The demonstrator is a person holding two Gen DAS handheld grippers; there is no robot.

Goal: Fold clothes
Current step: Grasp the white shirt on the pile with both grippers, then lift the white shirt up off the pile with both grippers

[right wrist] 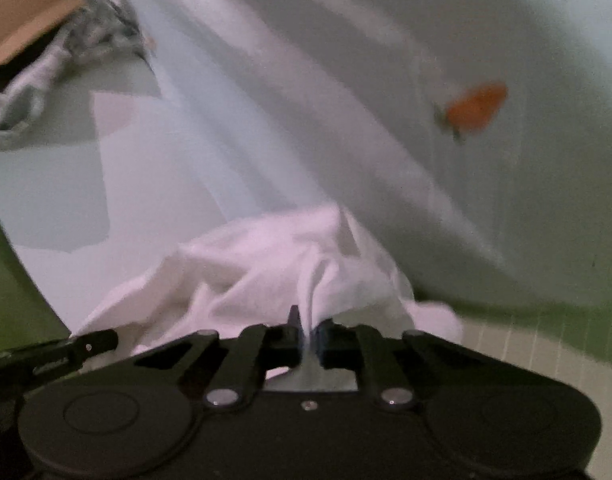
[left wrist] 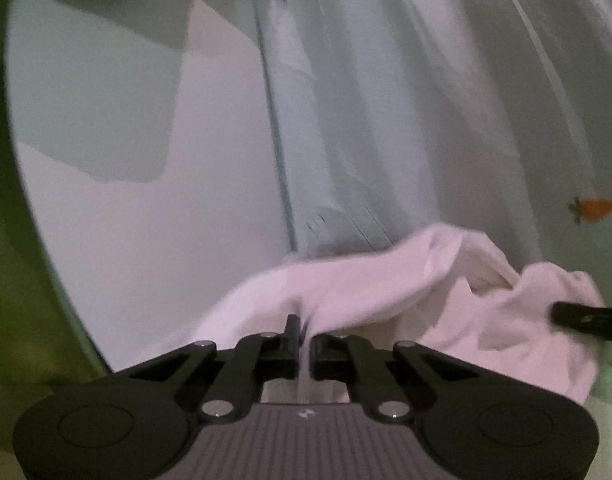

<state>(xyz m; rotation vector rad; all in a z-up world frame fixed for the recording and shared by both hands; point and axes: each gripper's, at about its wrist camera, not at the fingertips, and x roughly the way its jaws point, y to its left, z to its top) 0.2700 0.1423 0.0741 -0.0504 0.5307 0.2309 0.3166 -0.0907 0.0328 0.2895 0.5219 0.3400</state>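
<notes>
A white cloth (left wrist: 386, 280) lies bunched in front of both grippers, its near edge lifted. My left gripper (left wrist: 303, 336) is shut on a fold of that edge, with fabric running down between its jaws. My right gripper (right wrist: 308, 336) is shut on another fold of the same white cloth (right wrist: 265, 256). The two grippers are close side by side: a right finger (left wrist: 586, 318) shows at the right edge of the left wrist view, and a left finger (right wrist: 65, 352) shows at the lower left of the right wrist view.
Beyond the white cloth a pale bluish sheet (left wrist: 386, 100) with orange carrot prints (right wrist: 476, 106) drapes away. A white tabletop (left wrist: 145, 240) lies to the left. A grey patterned garment (right wrist: 101, 28) and a cardboard box (right wrist: 25, 12) sit at the far left. A green surface (right wrist: 546, 320) borders the table.
</notes>
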